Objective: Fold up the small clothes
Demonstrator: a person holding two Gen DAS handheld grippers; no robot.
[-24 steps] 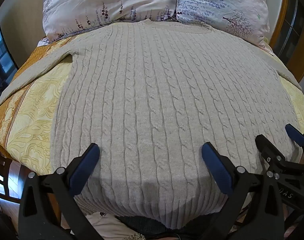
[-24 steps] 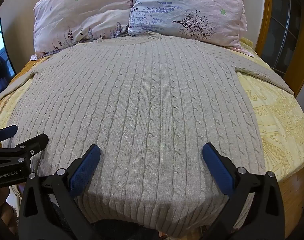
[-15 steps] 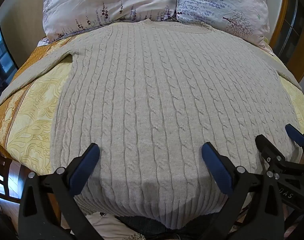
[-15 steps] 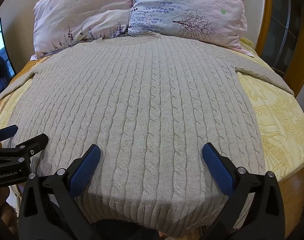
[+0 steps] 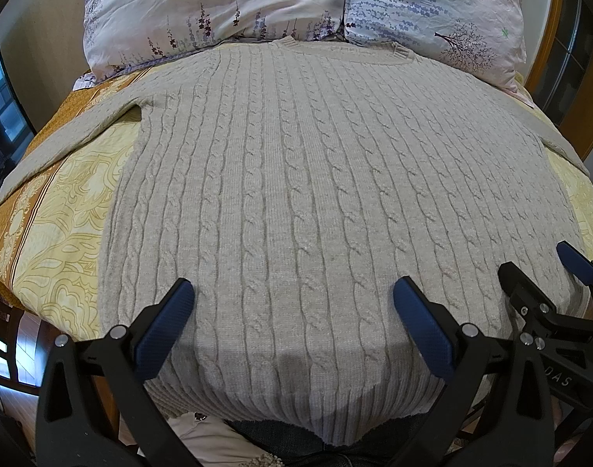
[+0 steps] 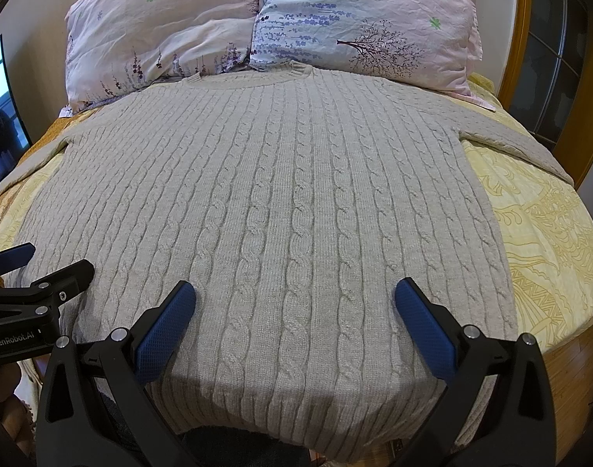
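A beige cable-knit sweater (image 5: 315, 179) lies flat and spread out on the bed, collar toward the pillows, hem hanging over the near edge; it also fills the right wrist view (image 6: 280, 202). Its left sleeve (image 5: 66, 144) and right sleeve (image 6: 518, 148) stretch out sideways. My left gripper (image 5: 292, 307) is open and empty, just above the hem on the left half. My right gripper (image 6: 294, 307) is open and empty above the hem on the right half. Each gripper shows in the other's view: the right one (image 5: 541, 276), the left one (image 6: 47, 264).
Two floral pillows (image 5: 226, 11) (image 6: 366, 23) lie against the far end of the bed. A yellow patterned bedspread (image 5: 58, 233) (image 6: 545, 233) shows on both sides of the sweater. A wooden bed frame (image 6: 518, 39) stands at the right. Some dark and pale cloth (image 5: 218, 439) lies below the hem.
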